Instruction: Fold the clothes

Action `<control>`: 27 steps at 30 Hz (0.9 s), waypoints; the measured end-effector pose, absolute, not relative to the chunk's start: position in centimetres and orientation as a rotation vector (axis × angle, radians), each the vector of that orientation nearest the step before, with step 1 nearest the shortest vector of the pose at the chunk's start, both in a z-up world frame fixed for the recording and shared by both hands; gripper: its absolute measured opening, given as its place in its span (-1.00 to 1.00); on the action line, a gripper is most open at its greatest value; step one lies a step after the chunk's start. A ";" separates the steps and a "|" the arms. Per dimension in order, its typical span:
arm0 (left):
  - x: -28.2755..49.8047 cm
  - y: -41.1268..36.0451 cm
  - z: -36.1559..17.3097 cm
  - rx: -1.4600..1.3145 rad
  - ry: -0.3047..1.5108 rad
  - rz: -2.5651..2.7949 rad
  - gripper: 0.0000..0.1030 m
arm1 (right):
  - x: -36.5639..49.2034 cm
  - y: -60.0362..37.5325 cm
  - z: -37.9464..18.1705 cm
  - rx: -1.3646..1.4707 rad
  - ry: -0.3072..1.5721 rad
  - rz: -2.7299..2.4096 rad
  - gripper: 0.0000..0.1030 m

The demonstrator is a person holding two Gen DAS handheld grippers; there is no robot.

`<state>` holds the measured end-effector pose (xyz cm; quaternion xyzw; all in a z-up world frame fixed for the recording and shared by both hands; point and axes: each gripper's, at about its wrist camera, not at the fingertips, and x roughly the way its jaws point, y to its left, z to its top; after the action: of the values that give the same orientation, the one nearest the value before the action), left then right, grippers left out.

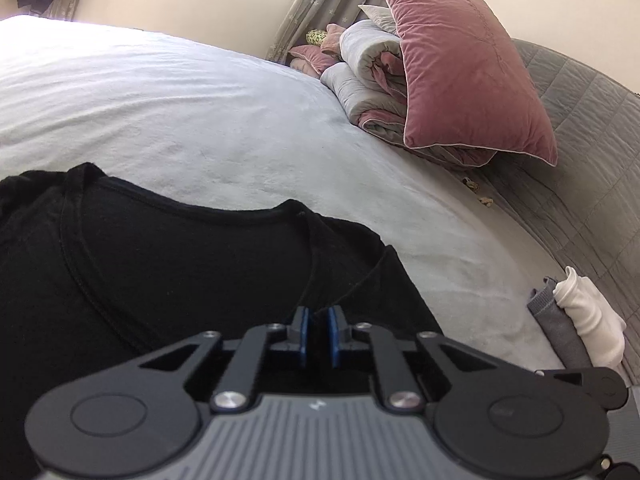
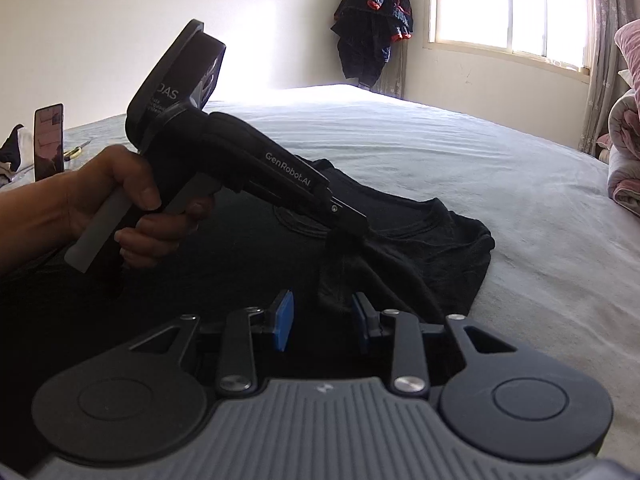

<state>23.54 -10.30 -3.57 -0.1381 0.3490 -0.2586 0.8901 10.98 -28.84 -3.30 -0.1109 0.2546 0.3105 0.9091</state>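
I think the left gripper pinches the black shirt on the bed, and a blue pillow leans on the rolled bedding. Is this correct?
Not quite: the pillow is pink, not blue, as the left wrist view shows. The rest holds: the left gripper pinches the black shirt on the bed, and the pillow leans on the rolled bedding.

A home bedroom: a wide bed with a pale grey-blue sheet [image 2: 400,144], a pink velvet pillow [image 1: 468,68] at two o'clock, a rolled grey quilt [image 1: 364,80], and a curtained window [image 2: 508,4].
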 end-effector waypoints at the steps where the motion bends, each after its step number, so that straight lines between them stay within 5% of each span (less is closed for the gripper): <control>1: 23.5 -10.4 -3.5 -0.289 0.725 -0.531 -0.96 | 11.3 -28.6 -3.6 -0.244 0.546 0.620 -0.89; 9: 23.6 -10.7 -1.5 -0.246 0.723 -0.476 -0.92 | 11.7 -32.9 -2.1 0.020 0.518 0.645 -0.94; 14: 23.3 -11.1 -1.8 -0.112 0.735 -0.372 -0.38 | 11.7 -31.9 -2.7 -0.049 0.619 0.722 -0.59; 18: 22.7 -11.5 -0.8 -0.165 0.668 -0.472 -0.40 | 11.5 -33.4 -2.6 -0.016 0.605 0.665 -0.38; 20: 22.6 -12.2 -0.6 -0.200 0.654 -0.586 -0.89 | 11.5 -34.6 -2.4 0.026 0.578 0.625 -0.38; 27: 19.5 -14.9 -3.7 -0.145 0.748 -0.867 -0.89 | 12.8 -37.5 -2.9 0.136 0.591 0.434 -0.38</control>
<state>19.46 -14.92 -3.72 -0.0688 0.3535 -0.4098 0.8380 12.78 -37.49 -2.90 0.0664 0.2885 0.2122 0.9313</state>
